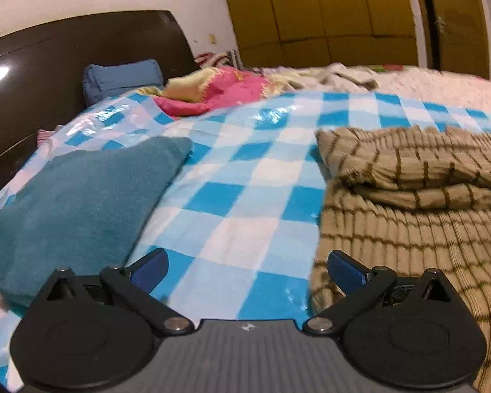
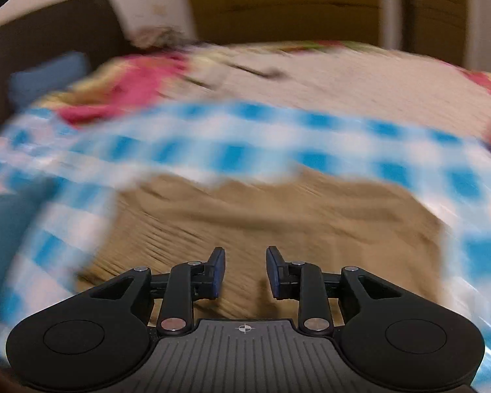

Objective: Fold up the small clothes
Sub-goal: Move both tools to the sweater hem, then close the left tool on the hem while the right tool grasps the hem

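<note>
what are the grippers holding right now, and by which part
Nothing is held. The left gripper is wide open above the checkered sheet, and the right gripper is open with an empty gap over the tan striped garment.

The left gripper [image 1: 248, 270] holds its blue-padded fingers [image 1: 150, 270] spread wide apart. The right gripper [image 2: 245, 271] has its fingers parted more narrowly, gripping nothing.
</note>
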The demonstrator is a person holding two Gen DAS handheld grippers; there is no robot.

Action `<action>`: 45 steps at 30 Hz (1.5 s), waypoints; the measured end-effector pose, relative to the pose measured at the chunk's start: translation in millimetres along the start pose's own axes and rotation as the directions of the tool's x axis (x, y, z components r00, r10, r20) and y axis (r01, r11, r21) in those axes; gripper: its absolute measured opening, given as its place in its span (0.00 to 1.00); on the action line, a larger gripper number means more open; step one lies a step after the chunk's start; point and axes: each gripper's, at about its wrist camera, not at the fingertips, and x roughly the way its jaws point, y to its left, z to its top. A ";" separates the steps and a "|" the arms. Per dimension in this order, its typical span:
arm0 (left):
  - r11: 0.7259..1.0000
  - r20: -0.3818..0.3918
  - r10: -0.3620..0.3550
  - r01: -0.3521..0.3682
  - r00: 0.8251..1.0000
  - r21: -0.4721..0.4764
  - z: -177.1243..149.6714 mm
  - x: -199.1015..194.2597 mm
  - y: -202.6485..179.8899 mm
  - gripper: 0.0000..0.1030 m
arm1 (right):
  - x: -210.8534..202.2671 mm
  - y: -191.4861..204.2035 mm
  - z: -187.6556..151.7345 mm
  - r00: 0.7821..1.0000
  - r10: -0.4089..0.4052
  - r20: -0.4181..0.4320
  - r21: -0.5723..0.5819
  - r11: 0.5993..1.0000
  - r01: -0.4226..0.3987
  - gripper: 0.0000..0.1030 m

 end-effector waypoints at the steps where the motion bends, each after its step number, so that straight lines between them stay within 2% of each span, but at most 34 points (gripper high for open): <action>1: 1.000 -0.004 0.001 -0.001 1.000 0.012 -0.8 0.3 -2.5 1.00 | 5.6 -11.2 -5.4 0.999 -0.042 -0.011 0.004 0.999 0.042 0.27; 3: 0.999 -0.003 0.008 -0.008 1.000 0.039 -2.5 0.0 -7.8 1.00 | 7.4 -36.2 -9.7 0.998 -0.070 -0.009 0.064 0.995 0.070 0.27; 6: 0.996 0.010 0.037 -0.037 0.999 0.076 -4.4 -1.5 -15.7 1.00 | -5.0 -56.5 -10.3 1.000 -0.015 0.015 0.173 0.985 0.012 0.27; 9: 0.991 0.037 0.065 -0.069 0.997 0.116 -6.9 -4.3 -23.4 1.00 | -14.3 -62.4 -10.3 0.998 0.002 0.056 0.193 0.981 -0.013 0.27; 11: 0.986 0.041 0.072 -0.078 0.997 0.146 -8.6 -3.7 -28.5 1.00 | -12.6 -68.5 -10.1 0.998 -0.009 0.068 0.221 0.975 -0.006 0.34; 12: 0.985 0.038 0.075 -0.080 0.996 0.155 -9.0 -2.9 -29.9 1.00 | -7.5 -69.2 -10.9 0.999 -0.008 0.053 0.224 0.974 -0.004 0.36; 14: 0.985 0.033 0.074 -0.079 0.997 0.151 -7.8 -3.9 -28.2 1.00 | 6.3 -69.0 -14.2 0.999 -0.034 -0.034 0.205 0.978 0.040 0.38; 15: 0.987 0.027 0.070 -0.073 0.997 0.144 -6.9 -5.8 -26.0 1.00 | 3.4 -68.8 -18.4 0.999 -0.026 -0.034 0.197 0.980 0.032 0.38; 16: 0.989 0.016 0.061 -0.062 0.998 0.137 -6.5 -8.8 -23.6 1.00 | -5.6 -71.2 -23.7 1.000 0.000 -0.012 0.194 0.981 0.002 0.38; 19: 0.991 -0.052 -0.025 0.032 0.998 0.132 -5.9 -19.6 -17.1 1.00 | -41.9 -79.2 -41.5 0.997 0.072 0.012 0.197 0.978 -0.073 0.38; 22: 0.981 -0.099 -0.123 0.136 0.987 0.141 -9.0 -40.4 -8.4 1.00 | -81.9 -91.6 -68.7 0.993 0.120 0.006 0.194 0.974 -0.119 0.38; 28: 0.930 -0.163 -0.274 0.304 0.948 0.206 -18.1 -92.4 12.3 1.00 | -140.1 -107.0 -135.5 0.978 0.200 -0.065 0.236 0.955 -0.180 0.43; 32: 0.907 -0.237 -0.329 0.376 0.914 0.192 -24.4 -112.4 23.5 1.00 | -149.5 -107.7 -167.4 0.962 0.243 -0.122 0.257 0.944 -0.206 0.43; 36: 0.891 -0.311 -0.366 0.427 0.877 0.153 -31.1 -113.0 24.7 1.00 | -147.3 -108.4 -187.7 0.947 0.277 -0.165 0.281 0.933 -0.224 0.45; 38: 0.888 -0.341 -0.376 0.440 0.861 0.131 -31.2 -109.6 22.9 0.95 | -145.5 -109.4 -194.7 0.935 0.308 -0.177 0.303 0.921 -0.246 0.47; 40: 0.888 -0.382 -0.388 0.451 0.839 0.090 -32.8 -103.8 22.1 0.78 | -147.3 -109.2 -196.6 0.936 0.310 -0.168 0.299 0.921 -0.252 0.47; 42: 0.884 -0.412 -0.401 0.463 0.818 0.059 -35.5 -98.4 22.2 0.70 | -148.3 -110.9 -196.6 0.934 0.325 -0.152 0.310 0.912 -0.267 0.47; 45: 0.874 -0.418 -0.425 0.484 0.803 0.040 -35.4 -99.9 21.8 0.65 | -145.7 -118.3 -197.0 0.925 0.351 -0.143 0.352 0.892 -0.284 0.46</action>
